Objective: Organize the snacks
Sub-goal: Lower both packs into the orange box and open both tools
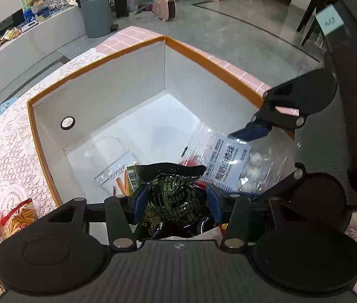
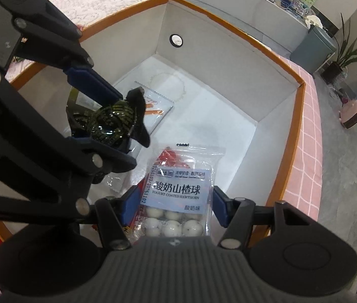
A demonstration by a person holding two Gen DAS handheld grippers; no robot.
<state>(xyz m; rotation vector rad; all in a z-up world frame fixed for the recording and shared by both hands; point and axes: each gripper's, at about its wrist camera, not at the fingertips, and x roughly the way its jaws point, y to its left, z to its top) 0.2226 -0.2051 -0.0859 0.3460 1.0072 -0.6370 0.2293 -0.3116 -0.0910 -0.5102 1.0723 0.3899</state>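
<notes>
My left gripper (image 1: 176, 202) is shut on a black snack packet with gold print (image 1: 171, 199) and holds it over the near end of an orange-rimmed white box (image 1: 97, 88). It also shows in the right wrist view (image 2: 110, 123). My right gripper (image 2: 173, 207) is shut on a clear bag of yogurt-coated hawthorn balls (image 2: 178, 202), also over the box (image 2: 229, 75); the bag shows in the left wrist view (image 1: 231, 161). A clear packet with orange sticks (image 1: 115, 176) lies on the box floor.
The box stands on a lace and pink-checked tablecloth (image 1: 4, 151). More snack bags (image 1: 14, 217) lie on the cloth left of the box. A grey bin (image 1: 95, 12) and a pink heater (image 1: 165, 7) stand on the floor beyond.
</notes>
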